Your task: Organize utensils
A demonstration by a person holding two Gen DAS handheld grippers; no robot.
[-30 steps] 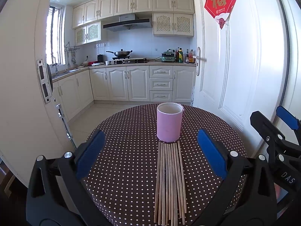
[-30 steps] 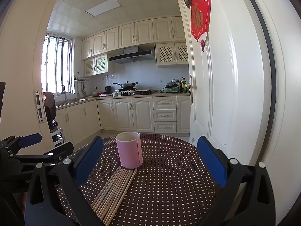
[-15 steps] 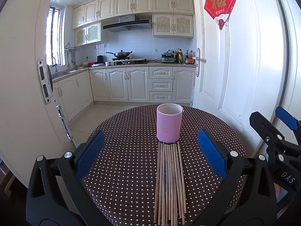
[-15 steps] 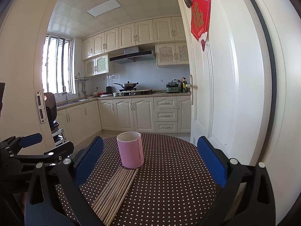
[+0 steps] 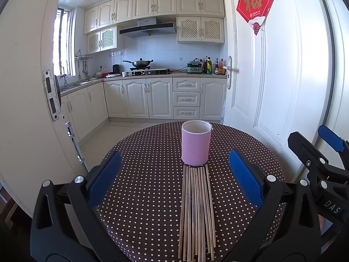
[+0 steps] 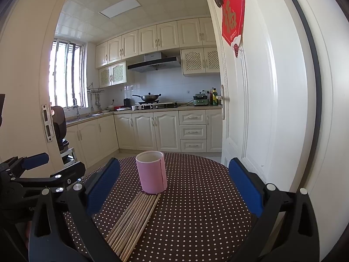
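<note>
Claws hang over a round counter (image 5: 141, 174) with a brown cloth full of white dots. On the left is the left claw (image 5: 174, 179), black with blue pads. It is spread wide and holds nothing. It floats above the near side of the counter. One blue pad (image 5: 103, 178) is off to the left and the other is to the right of the sticks.

In the middle lies a bunch of wooden chopsticks (image 5: 196, 211). They lie flat on the cloth, side by side, all touching, in one neat row. Their far tips come right up to the foot of a pink cup (image 5: 196, 145). I cannot tell if the tips touch it. The cup stands straight up on the counter, past the sticks, and its top is open. From the left wrist view the inside looks empty.

On the right is the right claw (image 6: 174, 183). It is spread wide too, with nothing between its blue pads (image 6: 245, 186). It hangs above the counter beside the left claw, a bit to the right of the sticks. From here the chopsticks (image 6: 135, 218) slant off to the left and the cup (image 6: 151, 171) sits just left of middle.

Far right is a white door (image 5: 272, 87) with a red paper sign (image 5: 257, 0) on it. Behind the counter is a kitchen with pale cupboards (image 5: 152, 97).
</note>
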